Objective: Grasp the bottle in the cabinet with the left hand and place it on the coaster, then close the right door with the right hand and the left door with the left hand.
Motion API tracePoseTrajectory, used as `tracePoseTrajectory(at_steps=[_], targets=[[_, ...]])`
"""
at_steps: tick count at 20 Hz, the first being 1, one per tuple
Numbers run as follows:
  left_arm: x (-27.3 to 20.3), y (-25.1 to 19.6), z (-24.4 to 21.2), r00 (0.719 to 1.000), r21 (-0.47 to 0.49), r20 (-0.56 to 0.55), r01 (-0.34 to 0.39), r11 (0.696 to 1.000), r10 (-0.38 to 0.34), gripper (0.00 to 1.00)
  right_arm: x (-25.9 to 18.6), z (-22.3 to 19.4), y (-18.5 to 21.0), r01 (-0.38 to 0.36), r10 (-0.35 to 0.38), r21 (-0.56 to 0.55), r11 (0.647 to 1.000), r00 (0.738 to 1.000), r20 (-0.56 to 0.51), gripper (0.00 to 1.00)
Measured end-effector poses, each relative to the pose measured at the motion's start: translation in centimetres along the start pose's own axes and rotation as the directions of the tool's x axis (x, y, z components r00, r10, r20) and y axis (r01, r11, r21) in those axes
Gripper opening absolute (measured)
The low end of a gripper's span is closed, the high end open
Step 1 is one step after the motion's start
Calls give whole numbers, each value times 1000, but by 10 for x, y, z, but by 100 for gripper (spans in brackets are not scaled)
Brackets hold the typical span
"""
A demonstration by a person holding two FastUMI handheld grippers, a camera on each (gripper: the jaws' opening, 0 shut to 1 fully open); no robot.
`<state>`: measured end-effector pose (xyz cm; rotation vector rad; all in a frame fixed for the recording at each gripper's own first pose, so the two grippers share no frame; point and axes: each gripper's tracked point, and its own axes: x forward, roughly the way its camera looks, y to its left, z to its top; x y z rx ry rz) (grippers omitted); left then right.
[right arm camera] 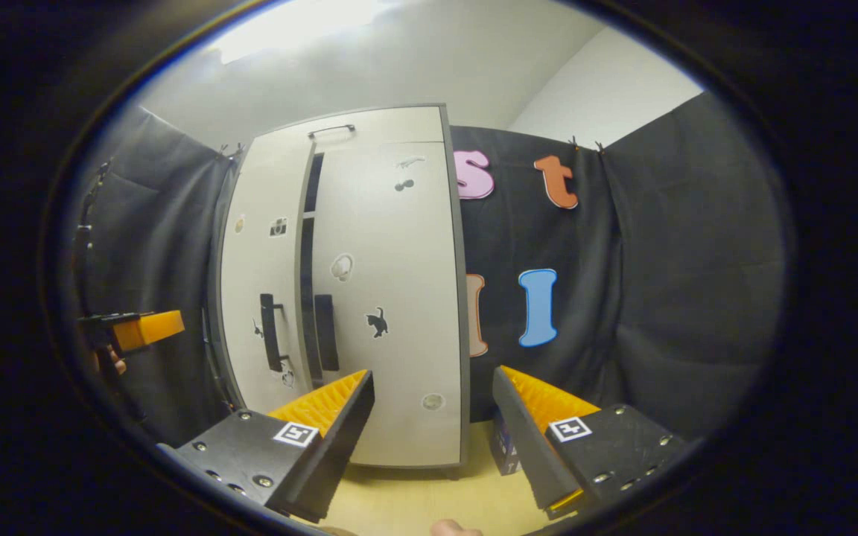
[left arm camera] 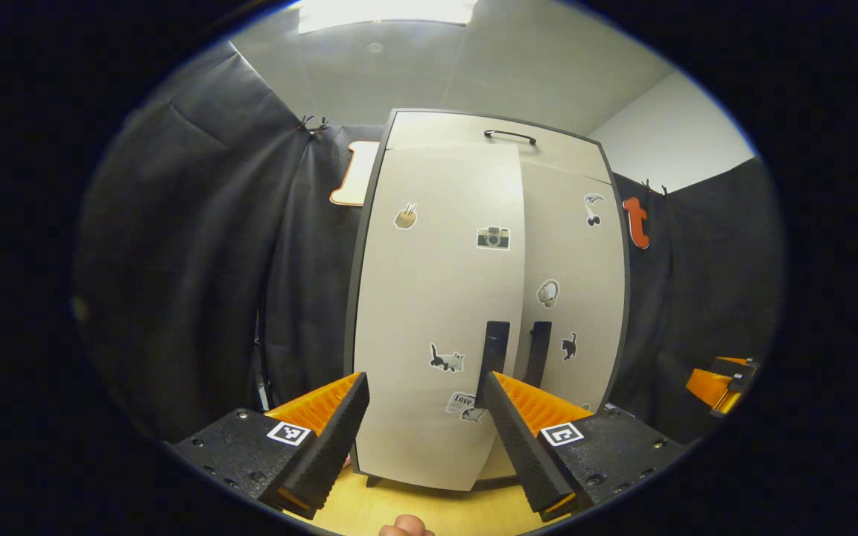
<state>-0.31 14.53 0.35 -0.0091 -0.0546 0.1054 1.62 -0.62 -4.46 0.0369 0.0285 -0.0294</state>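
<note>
Cabinet [left arm camera: 474, 298]: two doors, two handles.

Wooden tabletop [left arm camera: 399, 506] under the cabinet [left arm camera: 436, 335]

The pale cabinet stands upright on it; a small dark box [right arm camera: 503, 447] sits just beside the cabinet's right foot.

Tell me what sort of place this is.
Probably a staged recording booth, not a home: black cloth wall hung around a lone sticker-covered cabinet on a pale wood surface, with a plain ceiling and light panel above.
</note>
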Motion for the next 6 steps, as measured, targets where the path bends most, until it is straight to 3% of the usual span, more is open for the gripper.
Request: tracePoseTrajectory(at_steps=[4, 5, 6], targets=[[0, -2, -9, 1000, 10, -21, -15, 1000, 15, 96, 0, -2, -3, -2, 2, 3, 1000, 1000, -1, 93], [0, -3, -11, 1000, 12, -26, -15, 1000, 15, 92, -1, -2, -5, 0, 0, 3, 1000, 1000, -2, 93], [0, -4, -11, 999, 14, -29, -17, 1000, 18, 96, 0, -3, -8, 4, -4, 1, 1000, 1000, -4, 97]])
